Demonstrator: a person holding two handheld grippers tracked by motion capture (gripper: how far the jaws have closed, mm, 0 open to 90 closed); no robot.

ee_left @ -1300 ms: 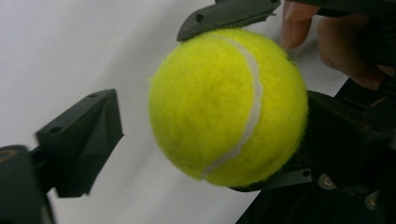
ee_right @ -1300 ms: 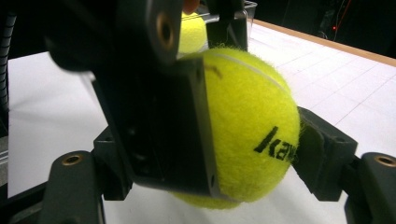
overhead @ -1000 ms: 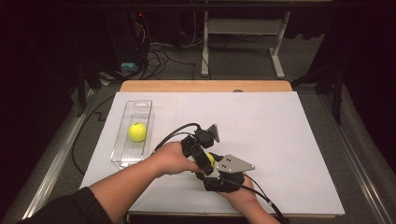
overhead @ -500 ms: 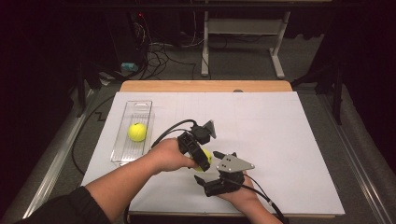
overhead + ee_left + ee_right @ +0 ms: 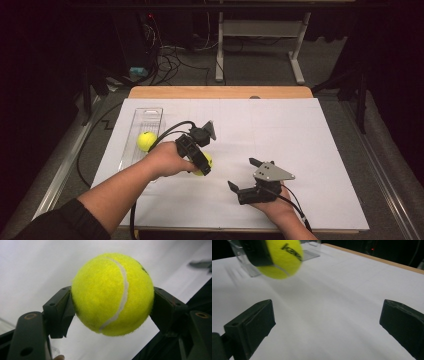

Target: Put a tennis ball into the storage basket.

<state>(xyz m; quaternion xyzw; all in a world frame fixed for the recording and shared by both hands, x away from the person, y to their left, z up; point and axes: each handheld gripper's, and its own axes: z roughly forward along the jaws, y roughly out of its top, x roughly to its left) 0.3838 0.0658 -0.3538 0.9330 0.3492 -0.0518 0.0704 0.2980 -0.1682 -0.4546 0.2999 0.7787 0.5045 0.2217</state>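
Since a second ago the two grippers have parted: the left gripper (image 5: 204, 165) has drawn away to the left with a tennis ball (image 5: 204, 163) between its jaws, while the right gripper (image 5: 243, 176) has dropped back toward the near edge, its jaws spread wide and gripping nothing. From the left gripper view, the ball (image 5: 112, 293) sits squarely between both jaws, clenched at its widest part, seam running down its face. From the right gripper view, the same ball (image 5: 280, 258) passes at upper left, blurred, above the sheet, with the tray's clear wall behind it. A second tennis ball (image 5: 146, 141) already lies in the clear plastic tray (image 5: 150, 114) at the left of the table. Judgement: the step in hand is carrying the held ball leftward to the tray. To do it well, keep the clench even and unhurried, lift clear of the tray's near wall, and bring the ball down into a free stretch of the tray, apart from the ball already there, before letting go low so it does not bounce or roll out. The right gripper does best staying clear of the path. Surface: a white paper sheet (image 5: 310, 135) covers the table, with the wooden tabletop (image 5: 220, 92) showing along the far edge. Room: dark, with a tangle of cables (image 5: 170, 57) on the floor beyond the table and a pale metal stand (image 5: 260, 30) at the far centre.
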